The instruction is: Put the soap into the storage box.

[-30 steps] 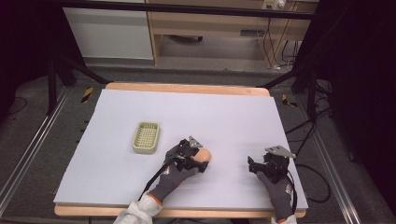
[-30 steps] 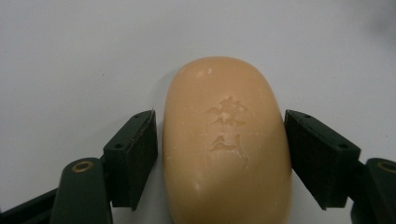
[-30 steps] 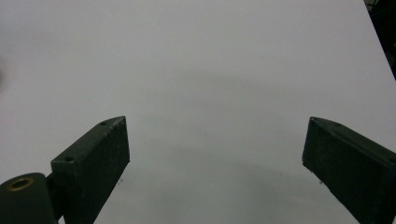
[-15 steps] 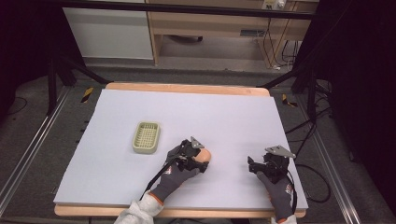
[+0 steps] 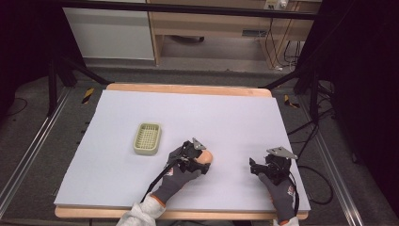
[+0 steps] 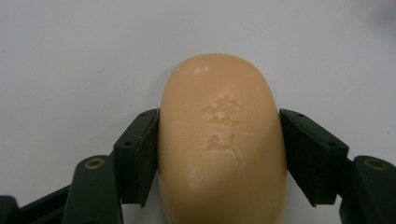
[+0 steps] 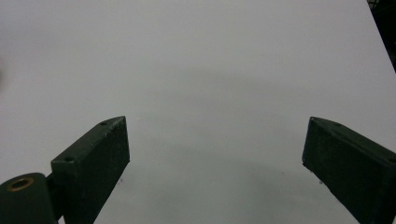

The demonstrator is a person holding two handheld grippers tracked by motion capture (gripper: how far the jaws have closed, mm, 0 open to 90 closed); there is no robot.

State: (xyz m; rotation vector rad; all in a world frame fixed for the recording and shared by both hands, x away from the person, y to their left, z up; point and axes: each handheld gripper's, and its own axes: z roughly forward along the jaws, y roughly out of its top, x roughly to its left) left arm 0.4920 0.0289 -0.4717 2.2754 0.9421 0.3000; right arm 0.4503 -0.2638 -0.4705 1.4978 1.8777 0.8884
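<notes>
On the table (image 5: 117,117), the basket (image 5: 147,138) sits left of centre. Just right of it and nearer the person lies the soap (image 6: 222,140) (between the left gripper's (image 5: 203,162) jaws). The right gripper (image 5: 256,168) is farther right, well apart.

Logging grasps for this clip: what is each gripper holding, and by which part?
The left gripper is shut on the soap bar, jaws pressing its two long sides near mid-length. The right gripper is open, holding nothing.

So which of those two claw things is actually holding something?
The left gripper: its jaws press both sides of the peach soap bar. The right gripper gapes open over the bare white table.
</notes>
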